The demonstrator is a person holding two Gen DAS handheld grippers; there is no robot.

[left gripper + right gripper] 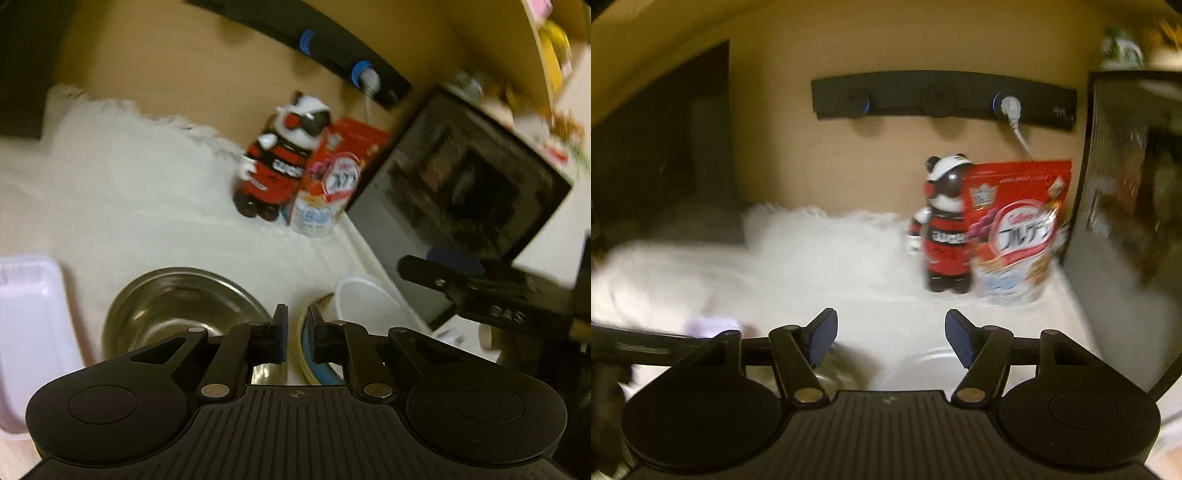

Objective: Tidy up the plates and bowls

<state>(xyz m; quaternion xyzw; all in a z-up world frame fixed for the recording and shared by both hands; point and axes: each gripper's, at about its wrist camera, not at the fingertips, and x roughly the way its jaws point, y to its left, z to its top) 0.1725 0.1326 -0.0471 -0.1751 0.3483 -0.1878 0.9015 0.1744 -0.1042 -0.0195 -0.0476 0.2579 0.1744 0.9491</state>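
Bowls on a white cloth

The left gripper [297, 325] is nearly together, over a steel bowl [177, 306] and white bowl [365, 302]. The right gripper [890, 332] is wide apart. The red bag [1015, 229] says "Calbee".

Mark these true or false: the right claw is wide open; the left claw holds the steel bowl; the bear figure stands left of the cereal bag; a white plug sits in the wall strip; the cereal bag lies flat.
1. The right claw is wide open. True.
2. The left claw holds the steel bowl. False: its fingers are nearly together with nothing between them, and the bowl lies to its left.
3. The bear figure stands left of the cereal bag. True.
4. A white plug sits in the wall strip. True.
5. The cereal bag lies flat. False: it stands upright beside the black appliance.
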